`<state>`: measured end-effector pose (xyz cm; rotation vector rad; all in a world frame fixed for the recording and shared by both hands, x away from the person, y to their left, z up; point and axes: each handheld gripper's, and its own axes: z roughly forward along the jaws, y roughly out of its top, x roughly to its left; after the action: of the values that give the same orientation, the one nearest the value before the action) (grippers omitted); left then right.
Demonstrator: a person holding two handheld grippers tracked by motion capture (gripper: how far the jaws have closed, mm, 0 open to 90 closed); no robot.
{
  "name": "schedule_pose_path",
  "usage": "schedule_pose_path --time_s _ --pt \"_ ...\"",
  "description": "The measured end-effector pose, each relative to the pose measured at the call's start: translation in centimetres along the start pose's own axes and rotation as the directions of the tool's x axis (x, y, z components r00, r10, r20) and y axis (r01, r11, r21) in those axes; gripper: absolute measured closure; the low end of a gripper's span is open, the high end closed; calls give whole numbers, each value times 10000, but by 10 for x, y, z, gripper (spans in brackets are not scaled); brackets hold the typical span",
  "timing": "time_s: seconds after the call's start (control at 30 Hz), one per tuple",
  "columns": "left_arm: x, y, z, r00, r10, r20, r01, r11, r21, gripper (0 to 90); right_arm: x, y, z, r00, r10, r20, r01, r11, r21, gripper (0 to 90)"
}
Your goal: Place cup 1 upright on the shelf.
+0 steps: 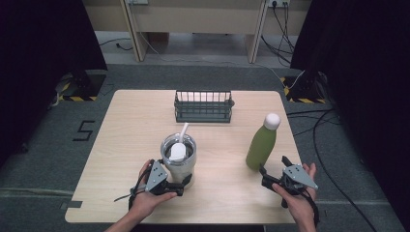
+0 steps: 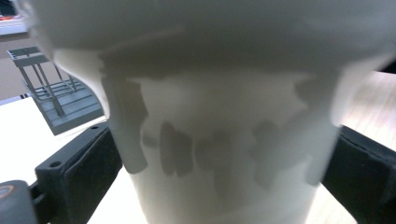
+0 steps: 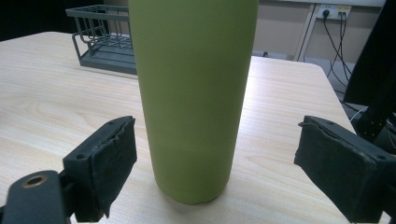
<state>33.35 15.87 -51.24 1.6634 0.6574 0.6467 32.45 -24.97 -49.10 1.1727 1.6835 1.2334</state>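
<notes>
- The pale wooden counter (image 1: 125,145) is seen carrying a dark wire rack (image 1: 203,106) near its far edge.
- A green bottle (image 1: 261,145) with a white cap is stood upright on the counter's right side; the right gripper (image 1: 275,170) is held just before it, fingers (image 3: 112,158) spread apart on either side, not touching.
- A white tumbler (image 1: 179,159) with lid and straw is stood near the front, left of centre; the left gripper (image 1: 186,183) has its fingers (image 2: 88,163) set against both sides of the tumbler's lower body.
</notes>
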Motion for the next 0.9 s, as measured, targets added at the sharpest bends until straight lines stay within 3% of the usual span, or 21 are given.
schedule_pose_path --time_s 0.5,0.9 --pt "-1 3 0 9993 -367 83 367 9993 56 97 0 -2 1 10000 -1 18 0 10000 79 125" --pt "-1 7 -1 9998 -166 65 166 9998 64 99 -3 -2 0 10000 32 89 -32 10000 29 125"
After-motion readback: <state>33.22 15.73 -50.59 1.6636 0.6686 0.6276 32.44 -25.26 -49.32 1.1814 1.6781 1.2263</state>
